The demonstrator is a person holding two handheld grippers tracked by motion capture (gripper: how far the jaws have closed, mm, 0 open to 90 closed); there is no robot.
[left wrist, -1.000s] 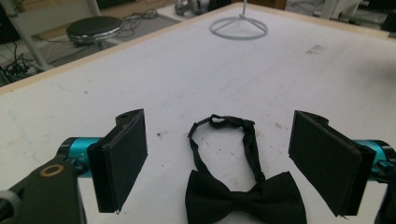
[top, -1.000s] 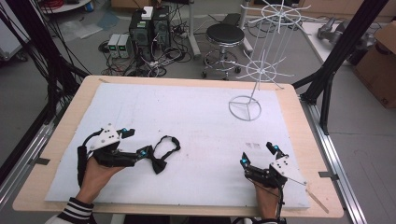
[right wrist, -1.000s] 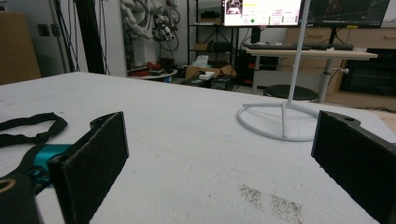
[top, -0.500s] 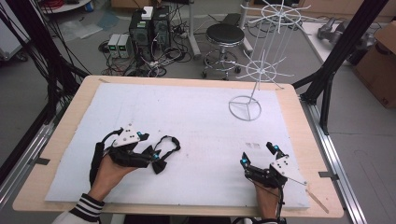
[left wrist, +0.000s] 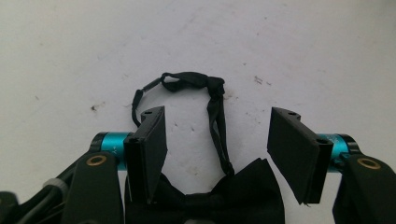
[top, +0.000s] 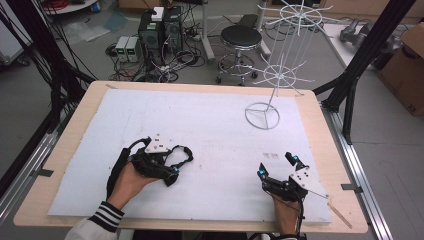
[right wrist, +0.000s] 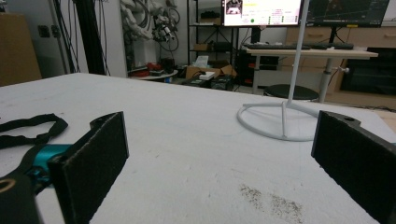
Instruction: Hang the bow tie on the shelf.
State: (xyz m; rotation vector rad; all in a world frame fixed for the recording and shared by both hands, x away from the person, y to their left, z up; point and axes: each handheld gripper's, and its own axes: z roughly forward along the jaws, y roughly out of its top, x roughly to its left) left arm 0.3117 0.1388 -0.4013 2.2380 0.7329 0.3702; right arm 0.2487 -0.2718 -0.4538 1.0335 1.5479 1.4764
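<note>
A black bow tie [left wrist: 210, 200] lies on the white mat [top: 210, 125], its thin strap [left wrist: 187, 81] looping away from the knot. My left gripper [left wrist: 218, 120] is open and straddles it: the bow sits low between the two black pads [left wrist: 149, 144], which stand apart from the cloth. From above, the left gripper [top: 172, 165] covers most of the bow tie, and the strap loop [top: 186, 153] shows just beyond it. My right gripper [top: 277, 167] rests open at the front right with nothing between its pads [right wrist: 93, 158].
A white wire rack [top: 280, 75] rises from a ring base [top: 262, 116] at the back right of the mat; its base [right wrist: 280, 123] lies ahead of the right gripper. A thin wooden stick [top: 341, 211] lies near the front right corner. The wooden table edge [top: 325, 135] borders the mat.
My left gripper has slid to the right along the mat until its open jaws straddle the bow tie. The right gripper has stayed where it was.
</note>
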